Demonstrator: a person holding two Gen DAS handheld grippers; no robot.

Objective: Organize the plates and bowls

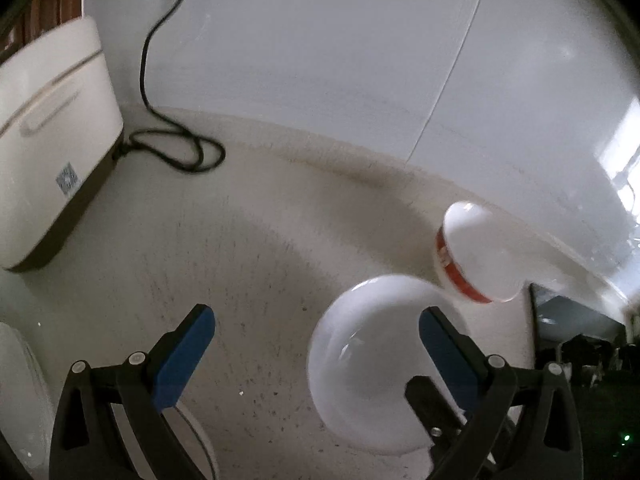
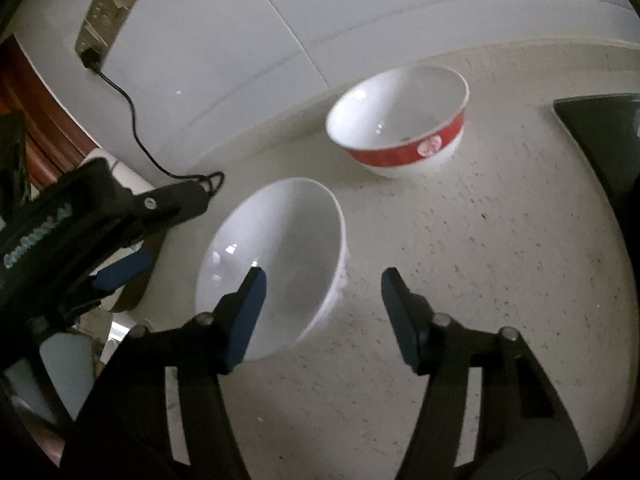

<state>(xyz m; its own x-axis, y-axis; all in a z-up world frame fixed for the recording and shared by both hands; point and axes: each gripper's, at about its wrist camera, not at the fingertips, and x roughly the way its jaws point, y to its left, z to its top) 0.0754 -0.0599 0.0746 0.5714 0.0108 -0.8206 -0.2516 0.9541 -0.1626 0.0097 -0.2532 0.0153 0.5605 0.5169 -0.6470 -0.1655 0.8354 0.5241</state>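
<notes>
Nearest to you in the right wrist view, your right gripper (image 2: 322,304) stands about half open and holds nothing. Its left finger hangs in front of the inside of the plain white bowl (image 2: 276,264), and its right finger sits over bare countertop (image 2: 500,240), so the bowl's right-hand rim lies in the gap between them. Neither pad touches that rim. The bowl appears tilted, its open mouth turned toward you and to the right.

That rim is what the coming move seems to turn on: it lies just ahead of the fingers and a little left of centre, running away from you, so a short push forward and a squeeze would likely pinch the wall.

Your left gripper (image 1: 316,344) is spread wide and empty too. Its right finger overlaps the same white bowl, while its left finger is over bare counter. In the right wrist view it reaches in from the bowl's left side, close by but not gripping. Both hands are near; the right one looks better lined up.

Further back, a red-banded bowl (image 2: 400,120) stands upright and apart, near the wall. Beyond that, a black cable (image 2: 132,120) runs up to a wall socket (image 2: 116,4).
</notes>
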